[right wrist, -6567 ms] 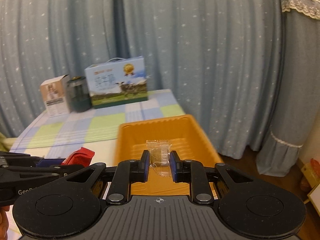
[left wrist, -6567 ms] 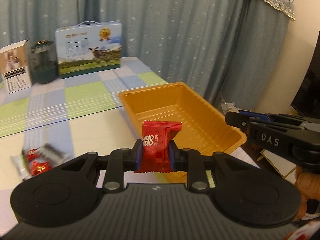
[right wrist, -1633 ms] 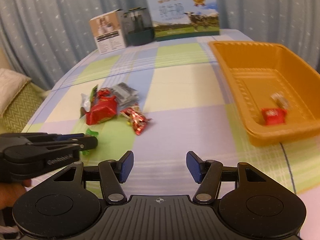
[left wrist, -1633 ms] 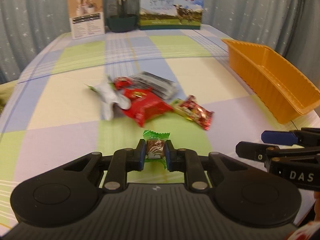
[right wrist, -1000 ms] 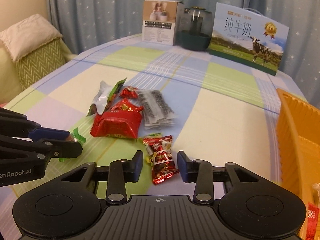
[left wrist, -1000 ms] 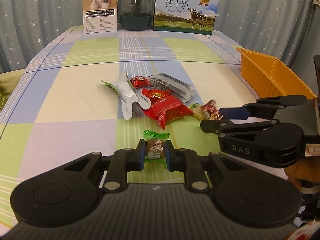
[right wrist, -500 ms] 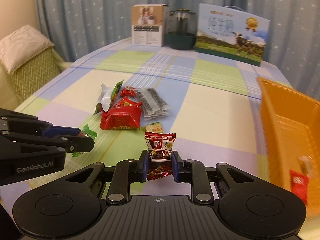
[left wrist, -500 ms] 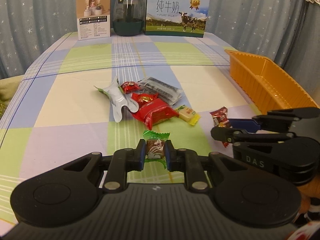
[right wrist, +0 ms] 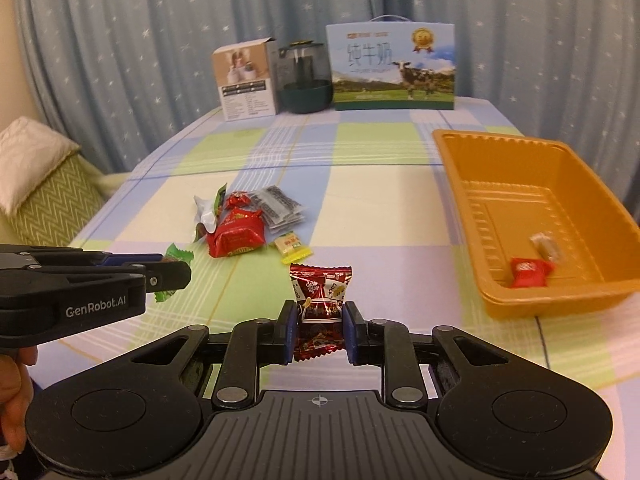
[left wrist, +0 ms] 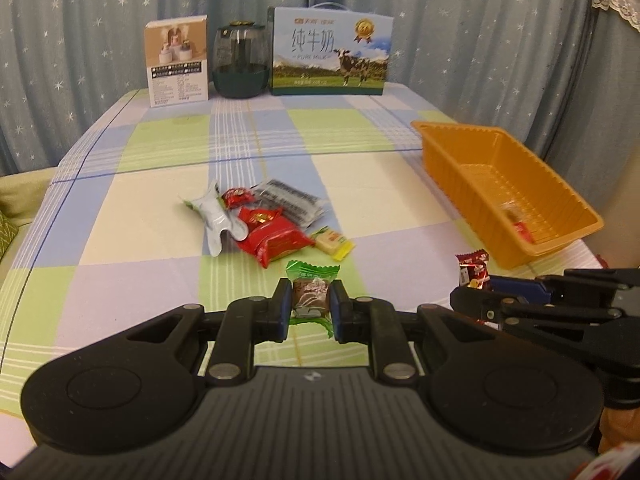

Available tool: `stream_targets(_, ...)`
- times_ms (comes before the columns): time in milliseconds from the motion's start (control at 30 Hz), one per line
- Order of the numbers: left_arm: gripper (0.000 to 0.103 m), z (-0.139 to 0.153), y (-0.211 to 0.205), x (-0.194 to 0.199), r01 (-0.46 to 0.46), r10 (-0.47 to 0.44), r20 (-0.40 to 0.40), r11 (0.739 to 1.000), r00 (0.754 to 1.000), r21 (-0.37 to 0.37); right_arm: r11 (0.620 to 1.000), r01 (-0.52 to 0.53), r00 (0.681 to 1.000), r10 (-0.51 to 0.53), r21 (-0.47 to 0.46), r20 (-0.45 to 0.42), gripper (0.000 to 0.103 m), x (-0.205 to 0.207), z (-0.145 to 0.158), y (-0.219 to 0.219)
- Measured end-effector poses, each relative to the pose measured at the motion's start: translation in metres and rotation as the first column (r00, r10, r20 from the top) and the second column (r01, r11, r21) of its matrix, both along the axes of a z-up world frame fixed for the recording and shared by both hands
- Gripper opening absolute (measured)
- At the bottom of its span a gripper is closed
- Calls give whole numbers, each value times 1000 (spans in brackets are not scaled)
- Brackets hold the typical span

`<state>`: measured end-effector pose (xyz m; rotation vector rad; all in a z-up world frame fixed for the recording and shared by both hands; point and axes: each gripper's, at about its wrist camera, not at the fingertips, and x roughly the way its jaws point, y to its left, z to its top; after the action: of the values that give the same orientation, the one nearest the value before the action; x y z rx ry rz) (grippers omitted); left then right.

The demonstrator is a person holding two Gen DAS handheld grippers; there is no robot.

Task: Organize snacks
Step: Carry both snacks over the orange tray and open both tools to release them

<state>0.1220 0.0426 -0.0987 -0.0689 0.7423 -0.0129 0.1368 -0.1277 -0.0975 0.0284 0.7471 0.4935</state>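
Note:
My left gripper (left wrist: 310,306) is shut on a green-wrapped candy (left wrist: 311,290), held above the checked tablecloth. My right gripper (right wrist: 318,330) is shut on a dark red candy (right wrist: 320,294), also lifted off the table. In the left wrist view that same red candy (left wrist: 473,269) shows at the right gripper's tips. The orange tray (right wrist: 452,148) stands to the right and holds a red candy (right wrist: 529,272) and a clear-wrapped one (right wrist: 545,245). A pile of snacks lies mid-table: a big red packet (left wrist: 272,236), a small yellow candy (left wrist: 334,242), a dark striped packet (left wrist: 290,200) and a white pouch (left wrist: 214,222).
At the table's far edge stand a milk carton box (left wrist: 330,52), a dark glass jar (left wrist: 240,64) and a small white box (left wrist: 178,66). Blue starred curtains hang behind. A cushioned seat with a pillow (right wrist: 32,152) sits left of the table.
My right gripper closed on the dark red candy and lifted it away from the pile toward the tray. My left gripper rose with the green candy still in its grip.

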Motion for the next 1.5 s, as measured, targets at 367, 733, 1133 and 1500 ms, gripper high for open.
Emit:
stream_targets(367, 18, 29, -22, -10, 10, -10, 9, 999, 1000, -47, 996, 87, 996, -87, -1, 2, 24, -12, 31, -33)
stream_targets(733, 18, 50, -50, 3, 70, -69, 18, 995, 997, -67, 984, 177, 984, -177, -2, 21, 24, -7, 56, -72)
stream_targets(1133, 18, 63, -84, 35, 144, -142, 29, 987, 989, -75, 955, 296, 954, -296, 6, 37, 24, 14, 70, -126)
stream_targets(1500, 18, 51, -131, 80, 219, -220, 11, 968, 975, -123, 941, 337, 941, -337, -13, 10, 24, 47, 60, -154)
